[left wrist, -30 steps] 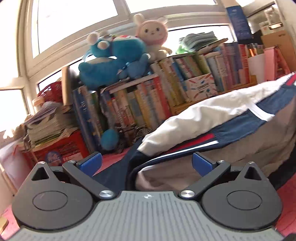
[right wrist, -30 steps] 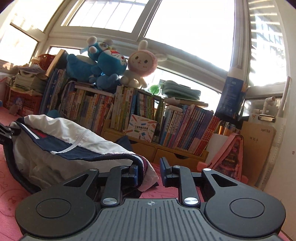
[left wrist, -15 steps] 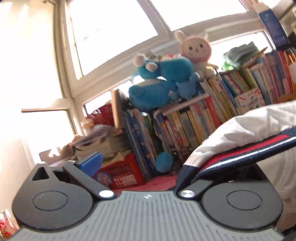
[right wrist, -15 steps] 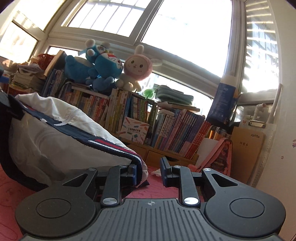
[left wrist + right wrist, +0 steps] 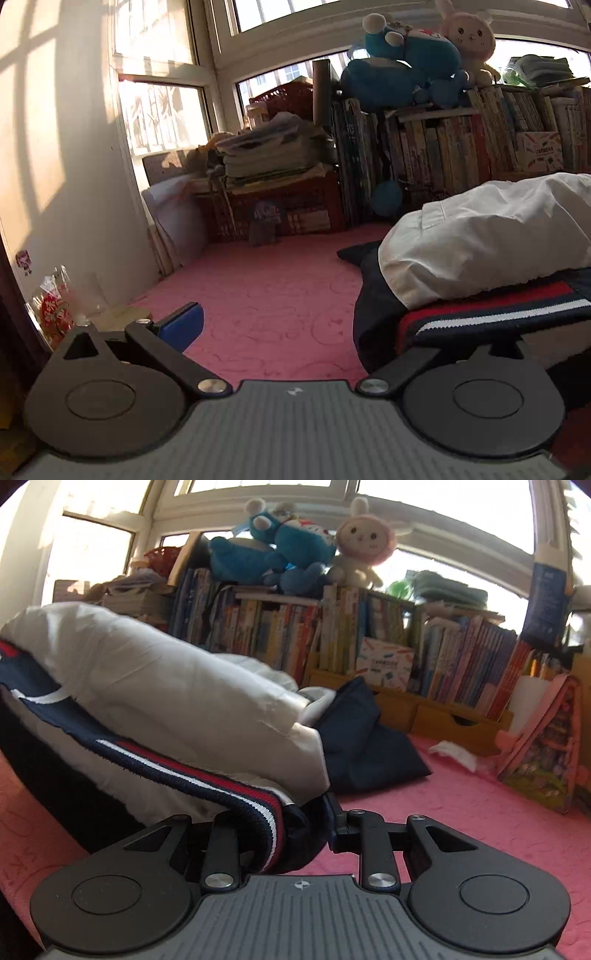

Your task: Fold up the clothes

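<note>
A white and navy jacket (image 5: 484, 240) with a red, white and navy ribbed hem (image 5: 495, 314) lies bunched on the pink mat. In the left wrist view it drapes over the right finger and hides it; the left blue pad (image 5: 183, 325) is bare. My left gripper (image 5: 306, 332) is open, with the hem lying on its right side. In the right wrist view the jacket (image 5: 166, 698) fills the left, and its striped hem (image 5: 266, 812) runs between the fingers. My right gripper (image 5: 306, 823) is shut on that hem.
A bookshelf (image 5: 369, 642) with plush toys (image 5: 288, 546) on top lines the back. A red crate with stacked papers (image 5: 273, 184) stands at the left corner. A white wall (image 5: 55, 166) is at far left. A pink bag (image 5: 546, 746) and crumpled tissue (image 5: 458, 753) lie at right.
My left gripper swung left and down, away from the jacket toward the wall corner. My right gripper moved closer to the mat and its fingers closed tighter on the hem.
</note>
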Tool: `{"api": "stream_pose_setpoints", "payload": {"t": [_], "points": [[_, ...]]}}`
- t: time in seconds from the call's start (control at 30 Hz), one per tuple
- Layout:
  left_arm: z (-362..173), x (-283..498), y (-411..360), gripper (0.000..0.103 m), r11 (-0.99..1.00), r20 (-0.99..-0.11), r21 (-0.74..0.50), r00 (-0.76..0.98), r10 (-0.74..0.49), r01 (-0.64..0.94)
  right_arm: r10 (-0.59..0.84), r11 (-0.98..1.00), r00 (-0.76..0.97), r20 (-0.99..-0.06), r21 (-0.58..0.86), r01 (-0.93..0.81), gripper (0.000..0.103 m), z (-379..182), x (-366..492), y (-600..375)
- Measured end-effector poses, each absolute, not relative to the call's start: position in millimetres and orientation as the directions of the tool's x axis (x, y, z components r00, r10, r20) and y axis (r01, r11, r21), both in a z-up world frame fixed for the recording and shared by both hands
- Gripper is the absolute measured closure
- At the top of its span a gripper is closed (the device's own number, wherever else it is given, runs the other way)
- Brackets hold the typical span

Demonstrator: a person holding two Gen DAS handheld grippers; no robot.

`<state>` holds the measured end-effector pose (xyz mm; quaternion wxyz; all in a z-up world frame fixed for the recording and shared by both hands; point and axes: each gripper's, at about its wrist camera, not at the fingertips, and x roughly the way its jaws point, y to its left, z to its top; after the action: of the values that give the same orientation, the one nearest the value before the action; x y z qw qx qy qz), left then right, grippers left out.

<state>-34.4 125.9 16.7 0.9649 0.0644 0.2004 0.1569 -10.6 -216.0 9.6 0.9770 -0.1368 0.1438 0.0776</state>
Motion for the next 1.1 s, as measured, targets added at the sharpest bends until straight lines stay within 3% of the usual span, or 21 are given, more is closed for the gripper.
{"api": "stream_pose_setpoints", "payload": {"t": [0.07,0.17,0.3,0.37,0.47,0.53,0.63,0.73,0.8,0.93,1.1], "points": [[8.9,-44.3,118.8,0.000,0.968,-0.411,0.152,0.878,0.244,-0.198,0.029,0.932,0.981,-0.190,-0.350,-0.095,0.061,27.6,-31.3,-229.6],[-1.6,-55.2,107.2,0.000,0.990,-0.464,0.116,0.876,0.128,-0.083,-0.047,0.886,0.989,-0.142,-0.463,-0.024,0.051,40.5,-64.4,-250.9],[-11.9,-57.5,100.9,0.000,0.987,-0.561,0.064,0.823,-0.089,0.150,-0.083,0.894,0.942,-0.326,-0.441,-0.074,0.051,23.6,-85.0,-275.7],[-12.1,-61.7,109.3,0.000,0.953,-0.592,-0.045,0.760,-0.267,0.299,-0.025,0.931,0.889,-0.456,-0.335,-0.146,0.052,10.6,-90.9,-287.1],[-3.9,-65.5,127.5,0.000,0.887,-0.590,-0.181,0.675,-0.444,0.425,0.193,0.970,0.775,-0.602,-0.002,-0.244,0.051,3.5,-96.8,-313.4],[6.1,-69.1,141.0,0.000,0.831,-0.555,-0.265,0.628,-0.546,0.489,0.319,0.947,0.706,-0.632,0.179,-0.268,0.045,2.8,-99.8,-331.8],[31.3,-69.1,158.3,0.000,0.767,-0.436,-0.333,0.632,-0.641,0.548,0.447,0.892,0.665,-0.599,0.350,-0.284,0.035,17.5,-103.1,-359.2],[61.4,-43.9,163.6,0.000,0.802,-0.349,-0.315,0.724,-0.595,0.508,0.532,0.834,0.680,-0.505,0.452,-0.316,0.022,42.6,-97.0,-381.2],[73.2,1.0,155.3,0.000,0.891,-0.394,-0.265,0.802,-0.449,0.368,0.523,0.830,0.737,-0.429,0.454,-0.324,0.011,57.9,-72.2,-384.5],[61.3,111.2,126.1,0.000,0.986,-0.496,-0.106,0.853,-0.163,0.127,0.403,0.893,0.829,-0.389,0.366,-0.262,0.011,72.2,17.1,-367.5],[31.5,222.6,108.9,0.000,0.993,-0.595,-0.093,0.795,-0.118,0.077,0.275,0.934,0.843,-0.462,0.336,-0.120,0.012,56.4,176.0,-309.2]]}}
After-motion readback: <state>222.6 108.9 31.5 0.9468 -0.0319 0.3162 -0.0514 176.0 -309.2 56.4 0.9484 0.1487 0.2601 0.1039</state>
